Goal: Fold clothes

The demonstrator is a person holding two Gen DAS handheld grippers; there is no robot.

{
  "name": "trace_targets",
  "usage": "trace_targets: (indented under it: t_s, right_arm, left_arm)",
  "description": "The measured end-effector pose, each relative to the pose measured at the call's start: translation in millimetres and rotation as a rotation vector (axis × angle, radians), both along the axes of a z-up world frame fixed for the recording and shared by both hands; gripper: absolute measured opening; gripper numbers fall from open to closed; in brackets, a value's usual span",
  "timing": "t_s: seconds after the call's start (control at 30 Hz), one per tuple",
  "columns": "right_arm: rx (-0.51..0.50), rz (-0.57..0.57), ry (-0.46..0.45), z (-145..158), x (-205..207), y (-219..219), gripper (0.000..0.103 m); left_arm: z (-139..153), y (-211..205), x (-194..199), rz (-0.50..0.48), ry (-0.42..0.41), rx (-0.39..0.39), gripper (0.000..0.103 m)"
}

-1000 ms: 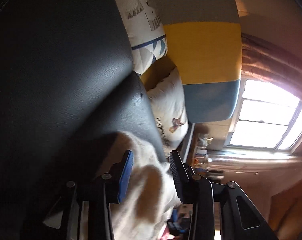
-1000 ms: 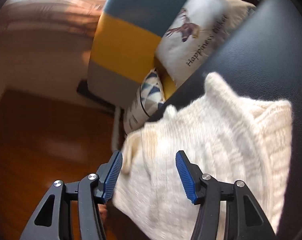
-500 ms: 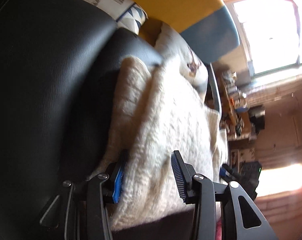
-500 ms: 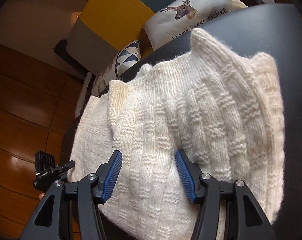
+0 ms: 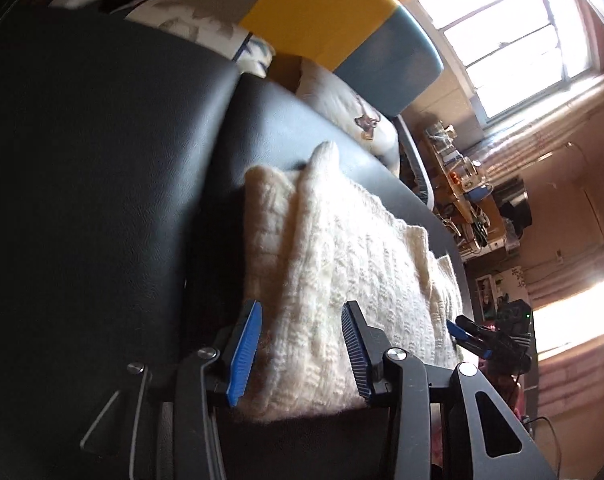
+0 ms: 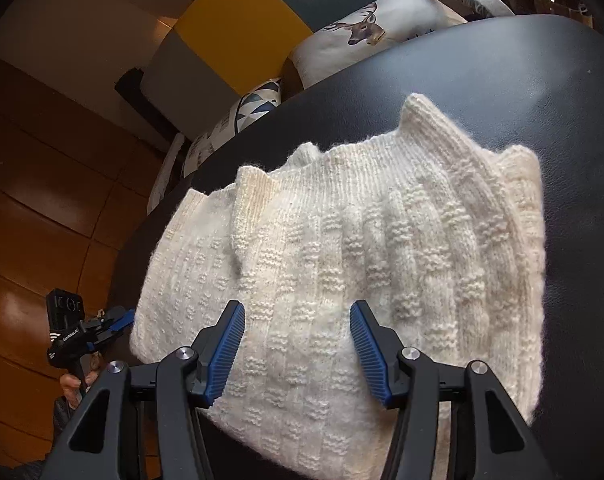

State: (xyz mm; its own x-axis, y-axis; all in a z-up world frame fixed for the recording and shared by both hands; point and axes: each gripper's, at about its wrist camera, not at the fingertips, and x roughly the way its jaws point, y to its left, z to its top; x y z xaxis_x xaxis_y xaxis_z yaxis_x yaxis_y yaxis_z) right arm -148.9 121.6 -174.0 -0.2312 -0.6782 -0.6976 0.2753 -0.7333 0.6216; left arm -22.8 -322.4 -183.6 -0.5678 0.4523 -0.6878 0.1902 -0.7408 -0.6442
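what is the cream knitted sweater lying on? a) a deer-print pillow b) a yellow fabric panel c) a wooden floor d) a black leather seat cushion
d: the cream knitted sweater lies folded on the black leather seat cushion, with dark leather showing around it.

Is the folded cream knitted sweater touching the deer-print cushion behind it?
Apart. The right wrist view shows a band of bare black leather seat between the sweater and the cushion.

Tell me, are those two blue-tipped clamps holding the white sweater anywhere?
No. Each hand-held gripper, left and right, is open over the folded sweater, gripping nothing.
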Motion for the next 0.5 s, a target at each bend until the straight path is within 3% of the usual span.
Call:
trace_targets:
  t_s: [0.2, 0.4, 0.43, 0.5]
  right_arm:
    - [0.072, 0.068, 0.021, 3, 21, -45, 0.057]
    - [0.282, 0.095, 0.125, -8, 32, -71, 0.057]
    - [0.309, 0.100, 0.144, -11, 34, -76, 0.058]
    - [0.341, 0.118, 0.167, -11, 40, -79, 0.059]
  left_arm:
    - [-4, 8, -29, -0.101, 0.005, -0.048, 0.041]
    - [-9, 21, -48, -0.184, 0.047, -0.113, 0.036]
    - [-10, 22, -51, -0.193, 0.048, -0.119, 0.033]
    - [-13, 23, -54, -0.196, 0.050, -0.118, 0.011]
